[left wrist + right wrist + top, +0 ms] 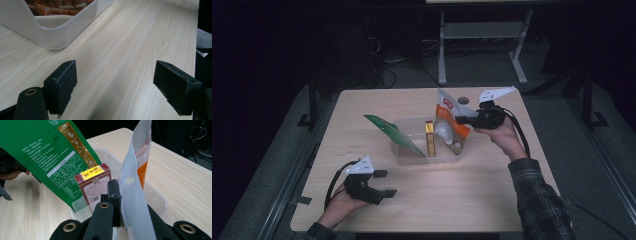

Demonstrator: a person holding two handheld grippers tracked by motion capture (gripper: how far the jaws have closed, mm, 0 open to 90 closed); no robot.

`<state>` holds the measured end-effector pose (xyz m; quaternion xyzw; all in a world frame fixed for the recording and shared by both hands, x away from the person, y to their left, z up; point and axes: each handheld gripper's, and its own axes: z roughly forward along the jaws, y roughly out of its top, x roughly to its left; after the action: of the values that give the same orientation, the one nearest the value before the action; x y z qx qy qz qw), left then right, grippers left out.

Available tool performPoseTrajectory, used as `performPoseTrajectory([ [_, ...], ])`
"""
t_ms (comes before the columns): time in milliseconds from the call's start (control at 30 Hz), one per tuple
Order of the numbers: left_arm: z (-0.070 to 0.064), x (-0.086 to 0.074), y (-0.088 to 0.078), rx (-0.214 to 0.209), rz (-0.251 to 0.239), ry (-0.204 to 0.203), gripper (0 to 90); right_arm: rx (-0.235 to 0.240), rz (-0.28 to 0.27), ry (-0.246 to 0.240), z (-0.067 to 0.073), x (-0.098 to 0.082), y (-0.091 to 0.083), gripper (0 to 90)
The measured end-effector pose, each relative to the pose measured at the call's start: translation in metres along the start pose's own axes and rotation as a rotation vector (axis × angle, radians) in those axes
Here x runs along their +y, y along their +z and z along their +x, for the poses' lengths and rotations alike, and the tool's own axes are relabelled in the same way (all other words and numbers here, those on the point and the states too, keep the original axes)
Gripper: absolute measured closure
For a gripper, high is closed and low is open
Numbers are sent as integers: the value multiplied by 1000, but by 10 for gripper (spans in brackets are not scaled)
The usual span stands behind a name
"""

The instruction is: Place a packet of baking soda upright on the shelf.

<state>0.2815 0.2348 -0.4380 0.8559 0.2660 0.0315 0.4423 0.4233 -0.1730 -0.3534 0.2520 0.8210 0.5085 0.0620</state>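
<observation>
A clear plastic bin stands mid-table. In it a green packet leans out to the left, and a red box with a yellow top stands upright. A white and orange pouch stands at the bin's right end, with my right gripper shut on its upper edge. The right gripper view has the jaws pinching the pouch, beside the box and the green packet. My left gripper rests open near the table's front left. Its fingers hold nothing, and the bin corner lies ahead.
The wooden table has bare room in front of the bin and along both sides. A small round hole sits near its back edge. Behind the table stands a grey metal frame on a dark floor.
</observation>
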Motion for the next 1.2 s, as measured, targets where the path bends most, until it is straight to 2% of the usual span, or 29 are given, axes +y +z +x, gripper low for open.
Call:
performPoseTrajectory([
  [167,-1,0,1,0,3,3,185,-4,9,-10,1,0,-1,854],
  [233,-1,0,1,0,4,4,186,-23,11,-16,3,0,-2,780],
  [300,-1,0,1,-3,5,1,186,-37,13,-23,4,1,-2,774],
  [433,-1,0,2,-2,10,4,186,-62,25,-40,6,1,-1,688],
  [533,-1,0,2,-2,13,7,185,-81,33,-28,7,1,1,520],
  [600,-1,0,2,-1,14,8,185,-134,50,-11,8,0,2,368],
  [633,-1,0,2,0,15,8,185,-134,50,-11,8,0,2,368],
  [700,0,0,2,6,21,15,184,-136,48,5,8,-2,1,312],
  [800,0,0,2,11,29,16,181,-141,22,18,9,-7,-4,269],
  [1100,4,-1,-1,26,50,21,178,-181,7,42,12,-24,-25,215],
  [1200,4,-2,-3,27,58,20,174,-188,17,47,15,-27,-31,199],
])
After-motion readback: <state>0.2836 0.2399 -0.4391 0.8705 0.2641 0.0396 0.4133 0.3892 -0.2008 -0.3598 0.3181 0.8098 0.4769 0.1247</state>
